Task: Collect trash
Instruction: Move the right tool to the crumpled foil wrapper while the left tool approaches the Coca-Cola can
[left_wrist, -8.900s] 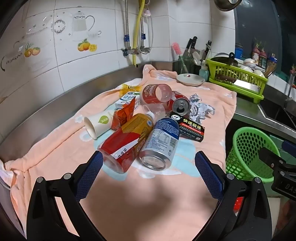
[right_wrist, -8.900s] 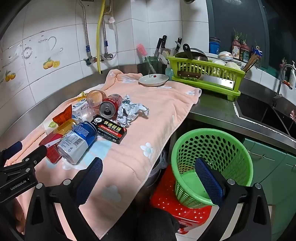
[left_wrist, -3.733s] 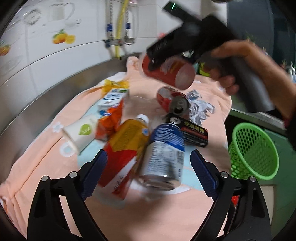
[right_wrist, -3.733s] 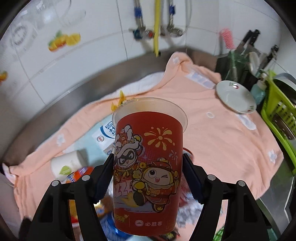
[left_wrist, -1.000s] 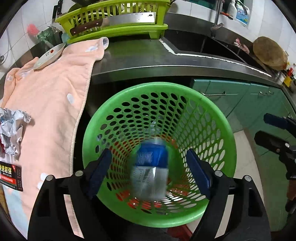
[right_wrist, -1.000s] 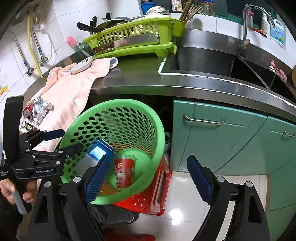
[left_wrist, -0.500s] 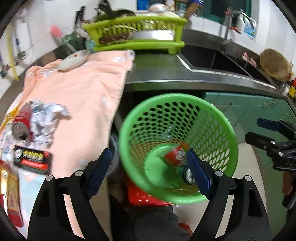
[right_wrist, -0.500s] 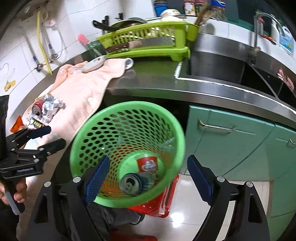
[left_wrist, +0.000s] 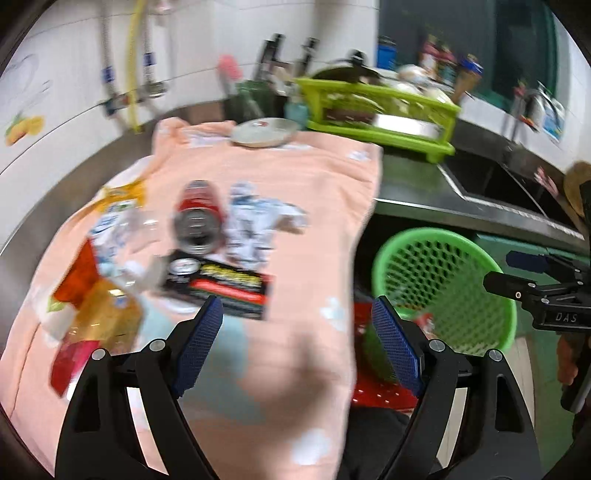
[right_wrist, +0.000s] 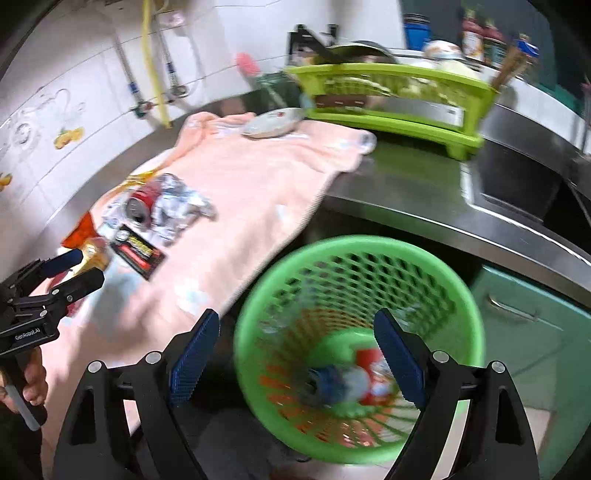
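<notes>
Now the left gripper (left_wrist: 295, 332), spread wide and empty, is aimed at the flat black and red cardboard box (left_wrist: 221, 286), lying crosswise just beyond its left fingertip; the right gripper (right_wrist: 295, 339), likewise open, is held over the green perforated plastic basket (right_wrist: 369, 254).

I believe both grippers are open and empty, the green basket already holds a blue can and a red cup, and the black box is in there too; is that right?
Not quite: the black box lies on the peach towel beside the red can, as the left wrist view shows. The rest holds: left gripper and right gripper open and empty, green basket holding the blue can and red cup.
</notes>
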